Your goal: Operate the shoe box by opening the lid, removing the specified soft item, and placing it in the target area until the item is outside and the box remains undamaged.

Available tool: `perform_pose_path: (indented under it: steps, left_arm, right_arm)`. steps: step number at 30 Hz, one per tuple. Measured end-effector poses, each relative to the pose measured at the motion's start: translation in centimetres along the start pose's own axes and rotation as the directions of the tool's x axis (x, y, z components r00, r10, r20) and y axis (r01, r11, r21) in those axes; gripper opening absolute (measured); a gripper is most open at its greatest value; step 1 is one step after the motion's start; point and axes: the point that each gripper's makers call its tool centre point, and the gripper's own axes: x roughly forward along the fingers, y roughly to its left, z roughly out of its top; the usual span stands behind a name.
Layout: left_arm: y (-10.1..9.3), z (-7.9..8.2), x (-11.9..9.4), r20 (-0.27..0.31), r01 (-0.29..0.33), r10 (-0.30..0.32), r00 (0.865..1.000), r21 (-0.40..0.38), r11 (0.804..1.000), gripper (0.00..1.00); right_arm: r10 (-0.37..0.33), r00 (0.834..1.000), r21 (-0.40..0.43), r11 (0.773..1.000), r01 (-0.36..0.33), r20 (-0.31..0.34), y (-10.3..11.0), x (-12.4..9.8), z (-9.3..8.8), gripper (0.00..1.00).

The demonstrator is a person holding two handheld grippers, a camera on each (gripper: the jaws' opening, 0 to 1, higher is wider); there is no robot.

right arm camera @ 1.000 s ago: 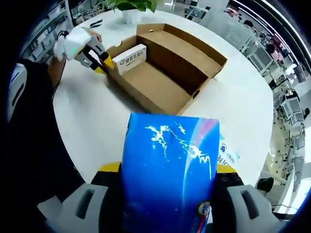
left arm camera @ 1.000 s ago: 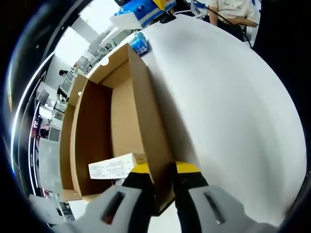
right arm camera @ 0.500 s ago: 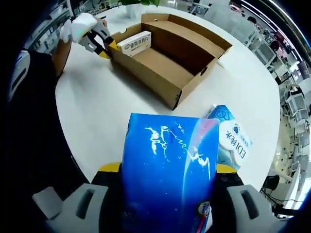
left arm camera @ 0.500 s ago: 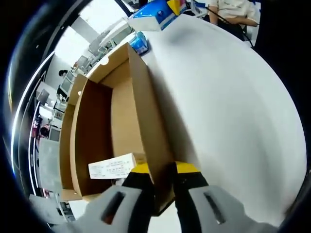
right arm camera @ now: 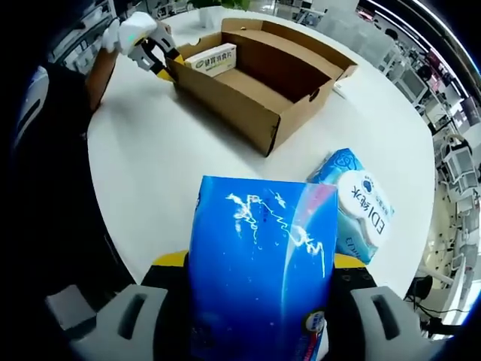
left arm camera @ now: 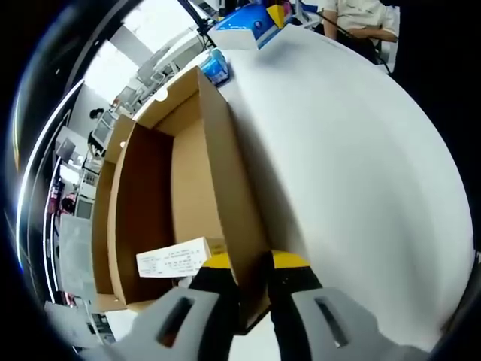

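Note:
An open brown cardboard shoe box (left arm camera: 188,188) (right arm camera: 255,83) lies on a white round table. My left gripper (left arm camera: 254,301) (right arm camera: 154,56) is shut on the box's near wall, one jaw inside and one outside. A small white carton (left arm camera: 173,259) (right arm camera: 212,59) rests inside the box by that wall. My right gripper (right arm camera: 259,301) is shut on a soft blue pack (right arm camera: 259,263) (left arm camera: 252,19), held above the table away from the box. A second blue wipes pack (right arm camera: 359,210) (left arm camera: 216,68) lies on the table beside the box's far end.
The white table (left arm camera: 346,150) (right arm camera: 165,173) has bare room between the box and my right gripper. A person's sleeve (right arm camera: 52,150) runs along the left of the right gripper view. A seated person (left arm camera: 361,19) is beyond the table. Desks and chairs fill the background.
My right gripper has drawn back from the box with the blue pack, so the box looks farther and the wipes pack nearer. The left gripper keeps its hold on the box wall.

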Motion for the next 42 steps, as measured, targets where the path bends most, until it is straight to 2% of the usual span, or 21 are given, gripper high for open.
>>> perform_pose_path:
  steps: [8, 12, 15, 22, 24, 27, 30, 36, 42]
  left_arm:
    - [0.0, -0.1, 0.0, 0.002, -0.001, 0.001, 1.0, -0.008, 1.0, 0.12]
    - [0.0, -0.1, -0.1, 0.002, 0.002, -0.002, 1.0, -0.013, 1.0, 0.12]
    - [0.0, 0.0, -0.1, -0.001, 0.0, 0.0, 1.0, -0.013, 1.0, 0.12]
    - [-0.1, 0.0, -0.1, -0.003, 0.0, 0.0, 1.0, -0.018, 1.0, 0.12]
    - [0.0, 0.0, -0.1, -0.005, 0.0, 0.0, 1.0, -0.017, 1.0, 0.12]
    - [0.0, 0.0, -0.1, -0.003, 0.001, -0.001, 1.0, -0.016, 1.0, 0.12]
    - [0.0, 0.0, -0.1, -0.003, 0.0, -0.001, 1.0, -0.014, 1.0, 0.12]
    - [0.1, 0.0, -0.1, -0.004, -0.003, 0.003, 1.0, -0.015, 1.0, 0.13]
    - [0.2, 0.0, -0.1, -0.007, -0.004, 0.004, 1.0, -0.016, 1.0, 0.13]
  right_arm:
    - [-0.008, 0.999, -0.035, 0.999, 0.01, 0.04, -0.6, 0.1, -0.4, 0.71]
    - [-0.023, 0.999, -0.076, 0.997, 0.025, 0.024, -0.9, 0.5, -1.3, 0.71]
    - [-0.017, 0.999, -0.069, 0.997, 0.02, 0.045, -1.0, 0.6, -1.3, 0.71]
    - [0.004, 0.999, -0.106, 0.994, 0.001, 0.049, -0.7, 2.3, -1.4, 0.71]
    - [0.023, 0.999, -0.131, 0.991, -0.019, 0.029, -0.4, 2.8, -1.9, 0.71]
    - [0.021, 1.0, -0.135, 0.991, -0.018, 0.02, -0.6, 3.2, -2.2, 0.71]
    - [0.015, 1.0, -0.099, 0.995, -0.012, 0.028, -1.0, 3.4, -2.4, 0.71]
    - [0.027, 1.0, -0.134, 0.991, -0.025, 0.011, -0.7, 4.0, -3.1, 0.71]
    - [0.054, 0.998, -0.127, 0.991, -0.051, 0.023, -1.0, 4.7, -3.4, 0.71]
